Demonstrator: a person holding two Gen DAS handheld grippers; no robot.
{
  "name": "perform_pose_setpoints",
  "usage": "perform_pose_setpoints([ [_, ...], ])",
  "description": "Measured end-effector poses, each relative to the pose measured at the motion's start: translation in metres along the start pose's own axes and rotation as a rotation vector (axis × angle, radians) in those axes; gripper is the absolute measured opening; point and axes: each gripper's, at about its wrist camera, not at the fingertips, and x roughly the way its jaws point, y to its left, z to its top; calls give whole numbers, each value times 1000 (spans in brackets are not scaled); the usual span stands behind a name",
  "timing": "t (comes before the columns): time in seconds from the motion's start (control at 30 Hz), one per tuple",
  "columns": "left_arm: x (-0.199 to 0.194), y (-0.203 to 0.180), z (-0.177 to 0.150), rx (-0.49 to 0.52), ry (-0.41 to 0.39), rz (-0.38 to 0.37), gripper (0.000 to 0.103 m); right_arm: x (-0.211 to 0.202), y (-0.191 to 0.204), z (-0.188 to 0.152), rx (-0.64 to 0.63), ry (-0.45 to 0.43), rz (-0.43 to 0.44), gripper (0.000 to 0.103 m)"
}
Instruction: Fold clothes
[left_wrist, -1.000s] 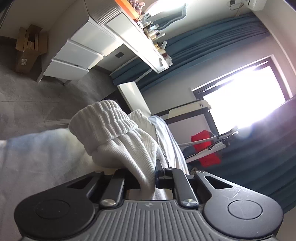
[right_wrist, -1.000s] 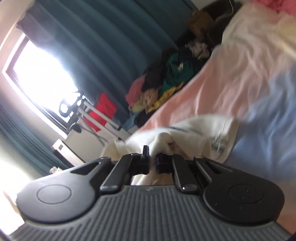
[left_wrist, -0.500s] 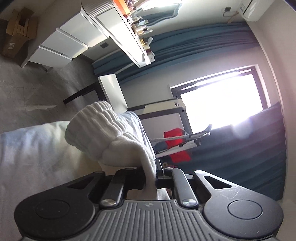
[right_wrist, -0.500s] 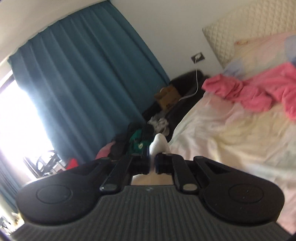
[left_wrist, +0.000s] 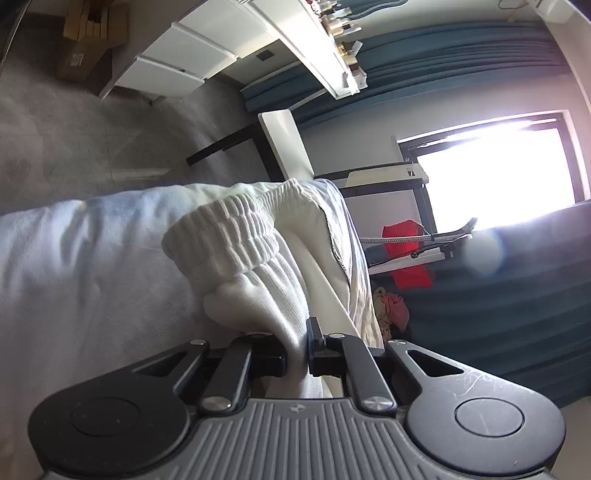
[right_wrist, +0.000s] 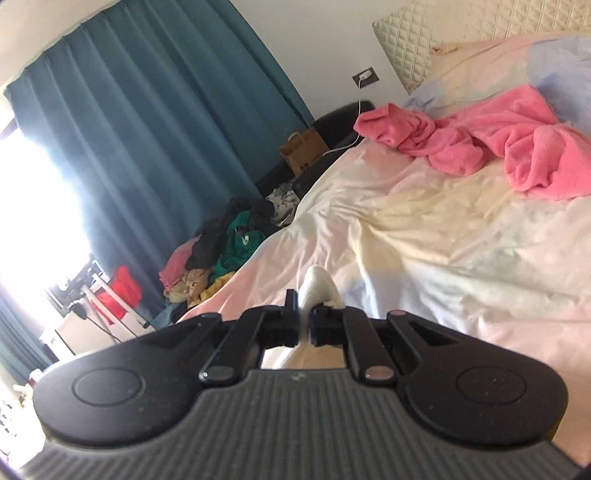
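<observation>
A white knit garment (left_wrist: 258, 273) with a ribbed cuff lies bunched on the pale bed sheet (left_wrist: 74, 266). My left gripper (left_wrist: 297, 350) is shut on a fold of it just below the cuff. My right gripper (right_wrist: 303, 325) is shut on another white part of the garment (right_wrist: 318, 286), and only a small bump of cloth pokes up between the fingers, above the bed (right_wrist: 461, 240). The rest of the garment is hidden under that gripper.
A pink fleece blanket (right_wrist: 498, 140) lies crumpled near the headboard. A pile of mixed clothes (right_wrist: 229, 243) sits by the blue curtain beside the bed. White drawers (left_wrist: 177, 59), a white chair (left_wrist: 284, 144) and a cardboard box (left_wrist: 88, 40) stand on the grey floor.
The right gripper has swung up from looking along the garment to looking across the bed towards the headboard, still holding the cloth. The left gripper has shifted slightly with the cuff in it.
</observation>
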Motion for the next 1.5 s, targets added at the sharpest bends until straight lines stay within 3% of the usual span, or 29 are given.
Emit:
perform_pose_setpoints([
  [0.13, 1, -10, -5, 63, -27, 30, 10, 22, 16, 5, -24, 37, -37, 9],
  [0.33, 14, -14, -8, 84, -21, 93, 10, 116, 38, -11, -102, 101, -118, 9],
  [0.43, 19, -11, -6, 73, -6, 120, 11, 148, 30, -27, -76, 142, -142, 13],
  [0.5, 21, -7, -4, 62, 9, 130, 15, 156, 21, -35, -74, 171, -152, 21],
  [0.53, 22, -4, -2, 55, 18, 134, 21, 156, 14, -38, -72, 181, -146, 42],
  [0.57, 22, -3, -1, 55, 29, 139, 26, 156, 8, -41, -69, 191, -140, 72],
  [0.6, 23, -2, 0, 68, 41, 149, 38, 153, 1, -44, -69, 193, -130, 83],
  [0.63, 25, -2, 1, 84, 58, 161, 52, 146, -8, -46, -70, 190, -113, 85],
  [0.7, 31, 1, 0, 103, 104, 177, 64, 130, -27, -50, -61, 187, -80, 84],
  [0.83, 45, 10, -6, 110, 173, 177, 66, 110, -75, -69, 112, 268, -87, 84],
  [0.87, 49, 11, -9, 110, 185, 170, 66, 110, -83, -74, 145, 295, -94, 79],
  [0.93, 51, 10, -11, 106, 173, 159, 57, 115, -94, -85, 189, 334, -94, 71],
  [1.0, 51, 7, -13, 112, 141, 134, 48, 123, -98, -92, 219, 338, -59, 70],
  [1.1, 46, 2, -14, 127, 102, 97, 28, 136, -87, -92, 211, 319, 5, 48],
  [1.17, 42, -2, -13, 120, 86, 61, 21, 140, -72, -89, 169, 320, -6, 7],
  [1.23, 36, -4, -11, 106, 71, 5, 17, 131, -50, -77, 113, 260, 14, 7],
  [1.37, 16, -6, -9, 68, 32, -119, 15, 79, -26, -28, 174, 49, 158, 6],
  [1.43, 3, -1, -10, 24, 18, -114, 14, 53, -30, -11, 182, -25, 172, 6],
  [1.5, -8, 7, -11, -4, 26, -67, 13, 38, -44, -10, 122, -46, 106, 6],
])
